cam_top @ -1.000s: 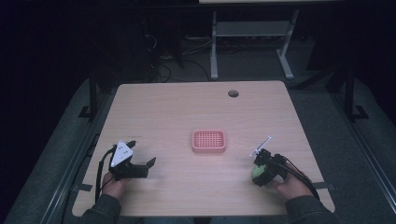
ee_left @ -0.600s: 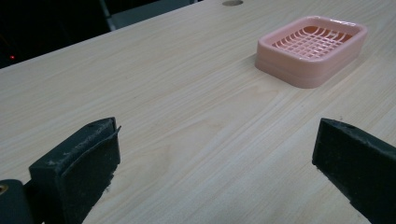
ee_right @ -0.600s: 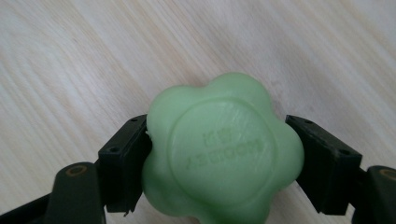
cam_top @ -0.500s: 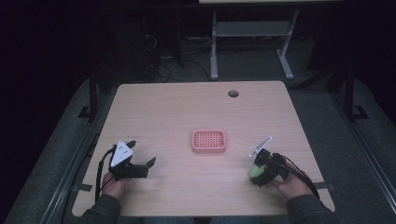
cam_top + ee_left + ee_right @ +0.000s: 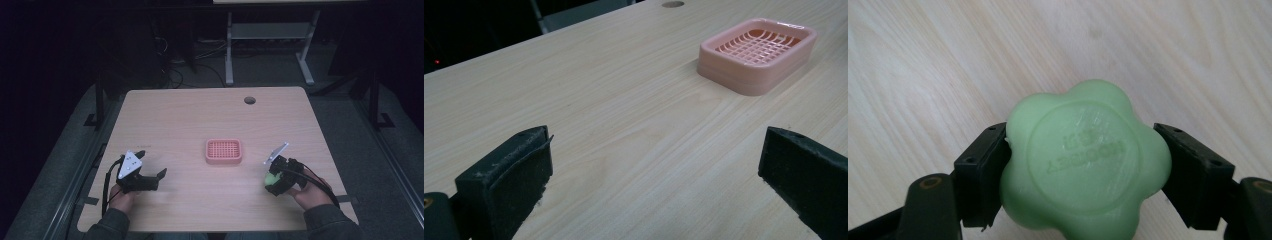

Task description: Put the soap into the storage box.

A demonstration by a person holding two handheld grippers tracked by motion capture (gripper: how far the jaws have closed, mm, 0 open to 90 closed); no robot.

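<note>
Two handheld grippers are seen low over a pale wooden table (image 5: 190,120), one at each near corner. A green flower-shaped soap (image 5: 1084,161) is clamped between the jaws of the right gripper (image 5: 274,181), raised lettering showing on its upper face, the bare tabletop behind it. The left gripper (image 5: 150,176) is held with its jaws spread wide apart, nothing between them. A pink slotted soap dish (image 5: 223,151) is set near the table's middle, between the two grippers and apart from both.

right hand-held gripper (image 5: 272,176) | dips a touch lower, nearer the tabletop edge | pale green flower-shaped soap (image 5: 1083,162) rides along
</note>
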